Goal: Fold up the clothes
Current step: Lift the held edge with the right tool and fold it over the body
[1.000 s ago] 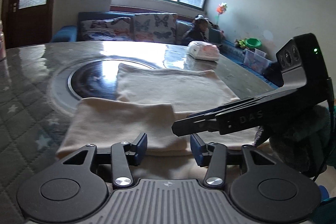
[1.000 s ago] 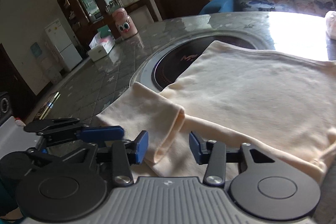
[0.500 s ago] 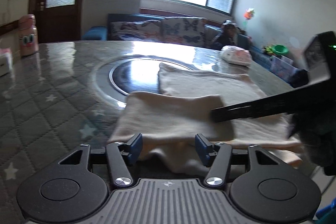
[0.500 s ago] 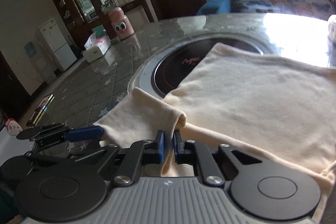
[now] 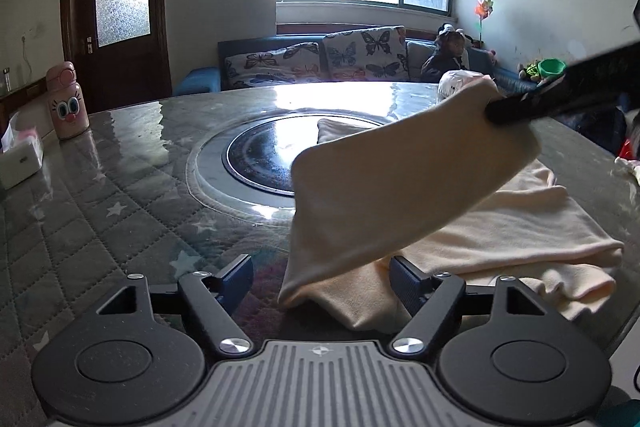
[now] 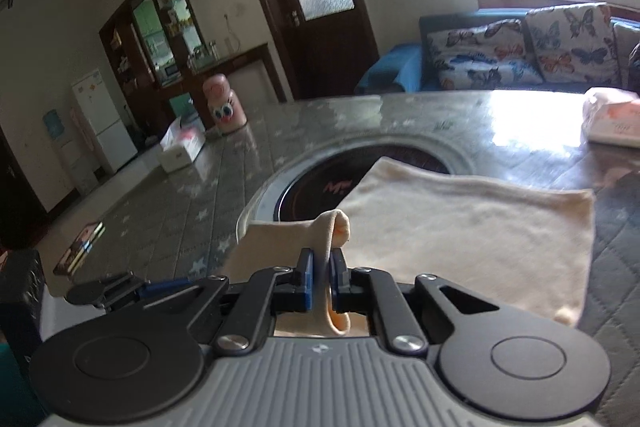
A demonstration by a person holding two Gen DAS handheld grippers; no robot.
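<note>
A cream garment [image 5: 520, 227] lies on the quilted table, its body [image 6: 460, 227] spread flat. My right gripper [image 6: 322, 279] is shut on a fold of the sleeve [image 6: 336, 227] and holds it off the table. In the left wrist view the right gripper [image 5: 520, 107] appears as a dark bar at the upper right, and the sleeve [image 5: 400, 187] hangs slanting down from it. My left gripper [image 5: 322, 279] is low at the near edge and its jaws are opening. The sleeve's lower end drapes between them, and neither pad presses on it.
A round black hob [image 5: 264, 155] is set in the table's middle, partly under the garment. A pink bottle [image 5: 66, 103] and a white tissue box [image 5: 20, 163] stand at the left. A white packet [image 6: 612, 123] lies at the far right. A person [image 5: 448, 55] sits on the sofa behind.
My right gripper has shut on the sleeve fold and lifted it off the table. My left gripper's jaws have spread wider, and its view has swung left.
</note>
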